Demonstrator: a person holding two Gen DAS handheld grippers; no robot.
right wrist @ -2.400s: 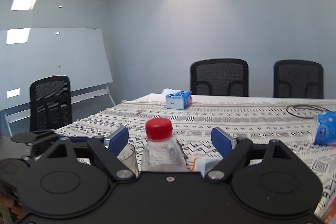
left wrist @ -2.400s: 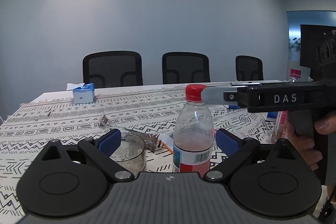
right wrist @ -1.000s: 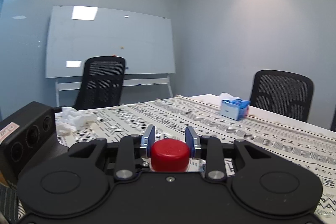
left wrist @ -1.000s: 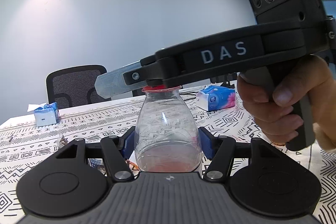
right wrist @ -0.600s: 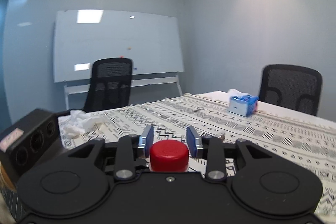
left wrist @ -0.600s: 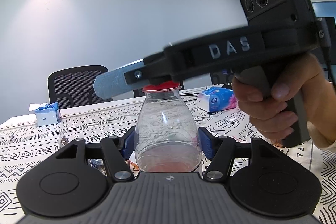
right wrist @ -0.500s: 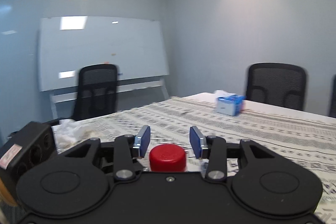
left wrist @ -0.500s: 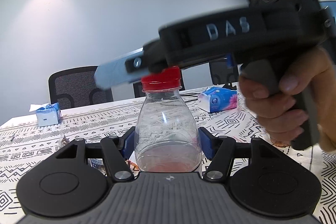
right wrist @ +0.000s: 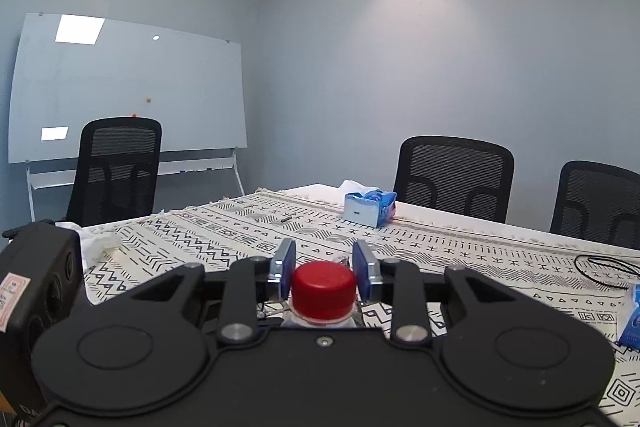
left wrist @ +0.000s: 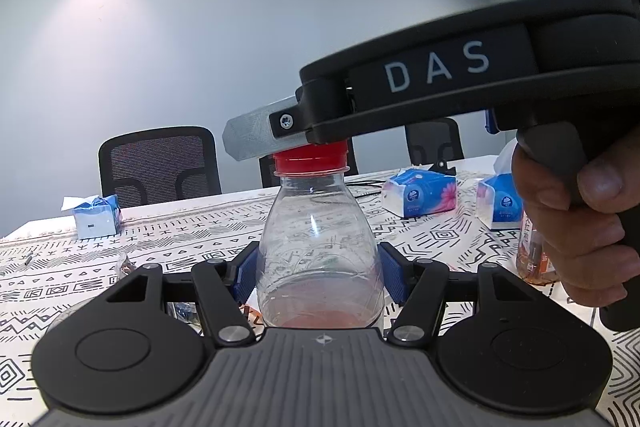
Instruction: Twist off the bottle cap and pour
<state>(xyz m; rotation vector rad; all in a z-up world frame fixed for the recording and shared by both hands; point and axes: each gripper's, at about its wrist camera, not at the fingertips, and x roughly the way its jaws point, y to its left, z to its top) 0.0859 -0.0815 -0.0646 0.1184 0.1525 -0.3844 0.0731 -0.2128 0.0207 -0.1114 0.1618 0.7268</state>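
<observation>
My left gripper (left wrist: 319, 273) clamps the bottle (left wrist: 320, 259), which stands upright over the table (left wrist: 168, 235), pink liquid low inside. My right gripper (right wrist: 323, 277) sits around the red cap (right wrist: 323, 289), pads (right wrist: 286, 273) just beside it; I cannot tell whether they touch.

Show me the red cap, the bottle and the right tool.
red cap (right wrist: 323, 285), right wrist view, its top.
bottle (left wrist: 318, 243), left wrist view, clear shoulder.
right tool (right wrist: 323, 273), right wrist view, between its fingertips.
</observation>
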